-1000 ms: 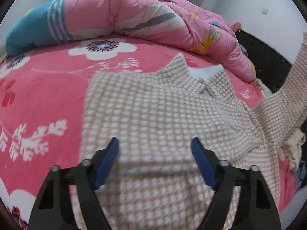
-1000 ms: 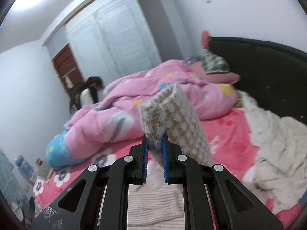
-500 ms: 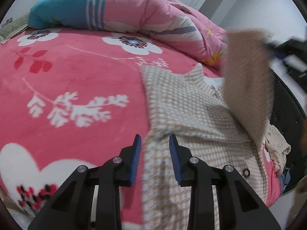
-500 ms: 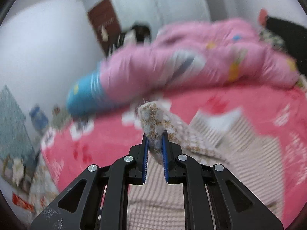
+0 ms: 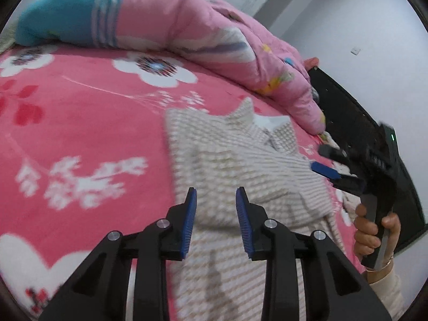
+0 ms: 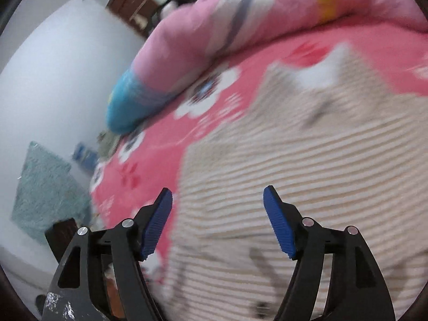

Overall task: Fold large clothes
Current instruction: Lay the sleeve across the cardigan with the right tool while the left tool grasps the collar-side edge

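A beige and white checked shirt [image 5: 227, 160] lies on the pink flowered bedspread [image 5: 80, 123], collar toward the far side, with one sleeve folded across its body. My left gripper [image 5: 216, 195] hovers over the shirt's left part, its jaws a narrow gap apart with nothing between them. My right gripper [image 6: 218, 200] is open wide and empty, low over the shirt [image 6: 307, 160]. It also shows in the left wrist view [image 5: 325, 161] at the shirt's right side, held by a hand [image 5: 374, 230].
A rolled pink and blue duvet [image 5: 160, 24] lies along the far side of the bed. A black headboard [image 5: 355, 123] stands at the right. A teal rug [image 6: 45, 192] and small items lie on the floor beyond the bed's left edge.
My right gripper has let go of the sleeve, opened wide and dropped low over the shirt. The sleeve now lies across the shirt's body. My left gripper shifted slightly right over the shirt.
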Action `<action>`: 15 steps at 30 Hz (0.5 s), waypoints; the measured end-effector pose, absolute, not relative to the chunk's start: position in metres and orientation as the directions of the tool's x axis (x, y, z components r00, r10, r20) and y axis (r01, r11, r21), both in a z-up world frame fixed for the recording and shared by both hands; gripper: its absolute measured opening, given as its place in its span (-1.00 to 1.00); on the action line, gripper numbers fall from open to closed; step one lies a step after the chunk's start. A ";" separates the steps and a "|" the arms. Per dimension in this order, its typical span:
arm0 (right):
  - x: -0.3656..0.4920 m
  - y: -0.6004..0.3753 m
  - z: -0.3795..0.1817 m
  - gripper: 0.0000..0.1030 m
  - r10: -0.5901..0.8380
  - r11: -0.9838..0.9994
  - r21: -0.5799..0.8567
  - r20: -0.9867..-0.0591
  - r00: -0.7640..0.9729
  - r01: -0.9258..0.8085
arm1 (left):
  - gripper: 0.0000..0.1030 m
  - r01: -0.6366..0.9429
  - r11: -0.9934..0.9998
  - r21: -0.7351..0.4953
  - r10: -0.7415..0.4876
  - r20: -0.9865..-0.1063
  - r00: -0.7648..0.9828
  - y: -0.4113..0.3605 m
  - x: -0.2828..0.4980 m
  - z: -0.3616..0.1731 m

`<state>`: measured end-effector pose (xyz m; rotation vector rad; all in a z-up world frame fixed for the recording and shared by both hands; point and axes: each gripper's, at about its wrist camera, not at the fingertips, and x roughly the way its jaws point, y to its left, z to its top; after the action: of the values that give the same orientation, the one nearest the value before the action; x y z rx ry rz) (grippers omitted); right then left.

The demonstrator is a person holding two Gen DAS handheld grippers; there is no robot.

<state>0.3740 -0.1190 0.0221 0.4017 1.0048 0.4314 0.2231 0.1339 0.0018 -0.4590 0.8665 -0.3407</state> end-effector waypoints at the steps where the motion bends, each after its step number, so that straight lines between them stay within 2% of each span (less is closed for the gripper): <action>1: 0.373 -0.145 0.023 0.31 0.470 0.871 0.475 -0.728 0.499 -0.128 | -0.32 0.106 0.839 -0.533 -0.487 -0.651 0.582 0.129 0.235 -0.001; 2: 0.373 -0.163 0.022 0.31 0.444 0.881 0.461 -0.733 0.516 -0.105 | -0.26 0.093 0.832 -0.547 -0.499 -0.666 0.555 0.124 0.249 -0.007; 6: 0.374 -0.241 0.011 0.31 0.338 0.910 0.415 -0.759 0.556 0.014 | -0.26 0.005 0.853 -0.522 -0.457 -0.742 0.491 0.115 0.295 -0.030; 15: 0.390 -0.295 -0.036 0.31 0.294 0.917 0.392 -0.786 0.543 0.070 | -0.29 -0.054 0.862 -0.503 -0.437 -0.793 0.424 0.113 0.329 -0.048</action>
<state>0.3904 -0.2954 -0.0359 0.4045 0.9947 0.1373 0.3293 0.1126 -0.0478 -0.5003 1.1182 -0.2524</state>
